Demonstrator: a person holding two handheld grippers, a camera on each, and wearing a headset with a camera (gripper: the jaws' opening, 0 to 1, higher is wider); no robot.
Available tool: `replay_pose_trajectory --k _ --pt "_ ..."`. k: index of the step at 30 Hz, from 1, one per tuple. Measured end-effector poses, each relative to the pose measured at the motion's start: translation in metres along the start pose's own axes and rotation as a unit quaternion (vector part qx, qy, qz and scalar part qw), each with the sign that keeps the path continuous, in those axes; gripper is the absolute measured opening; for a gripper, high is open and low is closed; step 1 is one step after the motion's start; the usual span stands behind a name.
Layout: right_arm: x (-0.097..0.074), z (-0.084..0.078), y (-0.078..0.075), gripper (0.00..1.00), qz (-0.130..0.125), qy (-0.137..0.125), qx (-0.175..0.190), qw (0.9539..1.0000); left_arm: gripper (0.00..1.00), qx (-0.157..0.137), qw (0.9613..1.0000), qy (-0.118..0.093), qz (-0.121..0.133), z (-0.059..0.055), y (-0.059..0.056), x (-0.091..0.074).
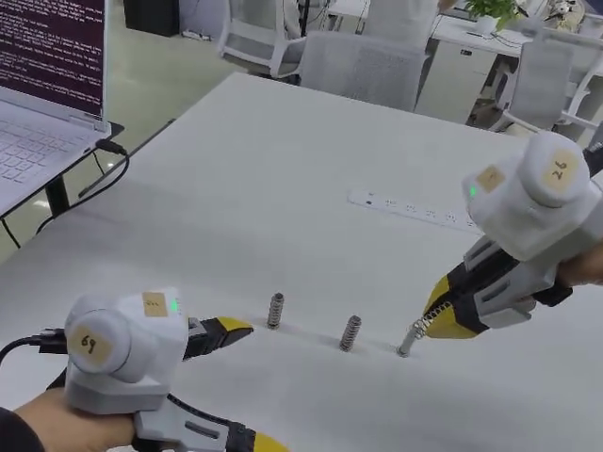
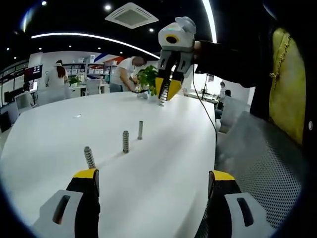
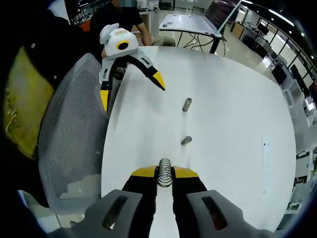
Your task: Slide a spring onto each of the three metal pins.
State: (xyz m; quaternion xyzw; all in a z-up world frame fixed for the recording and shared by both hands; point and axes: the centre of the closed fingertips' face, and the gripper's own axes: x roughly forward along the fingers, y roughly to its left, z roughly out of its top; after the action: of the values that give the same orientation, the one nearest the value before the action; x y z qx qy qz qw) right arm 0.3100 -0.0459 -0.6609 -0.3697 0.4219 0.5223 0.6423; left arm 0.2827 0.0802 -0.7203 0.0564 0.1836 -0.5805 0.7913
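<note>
First spring (image 1: pixel 274 311) stands on its pin just right of the left gripper (image 1: pixel 256 384), whose jaws are spread wide with nothing between them. Second spring (image 1: pixel 350 332) stands on the next pin, between the two grippers. Bare pin (image 1: pixel 405 345) rises from the white table (image 1: pixel 283 188) just below the tips of the right gripper (image 1: pixel 433 320). That gripper tilts down toward it, jaws clamped on the third spring (image 3: pixel 164 179). I cannot tell whether spring and pin touch.
</note>
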Motion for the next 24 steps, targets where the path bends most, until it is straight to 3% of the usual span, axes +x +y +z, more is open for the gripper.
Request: replay_pose_trajectory --k 12,24 --pt "0.002 -0.023 -0.030 0.08 -0.019 0.074 -0.020 0.9968 0.85 -0.006 1.0000 0.005 0.000 -0.005 0.002 -0.001" --pt "0.023 -0.037 -0.048 0.08 -0.005 0.089 -0.002 0.9960 0.84 -0.006 0.9999 0.009 0.000 -0.007 0.002 -0.001"
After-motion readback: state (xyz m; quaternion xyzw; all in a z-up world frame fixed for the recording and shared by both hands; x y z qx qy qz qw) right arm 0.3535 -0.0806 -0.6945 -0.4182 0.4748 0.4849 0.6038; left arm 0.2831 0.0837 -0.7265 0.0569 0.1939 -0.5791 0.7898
